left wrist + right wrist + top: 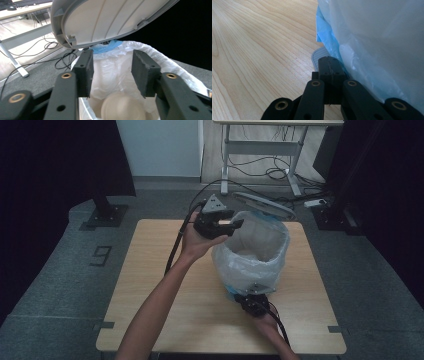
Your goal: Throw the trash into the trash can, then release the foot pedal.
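Lined pedal bin at centre of the pale wood-grain table, its curved grey lid raised.

Your left gripper hangs at the bin's upper-left rim, its rough-padded black jaws spread wide and empty over the crinkled translucent white liner; a smooth round white object lies inside. Your right gripper, at the bin's lower edge, has its jaws pressed together on the ribbed grey pedal, beside a blue plastic fold.
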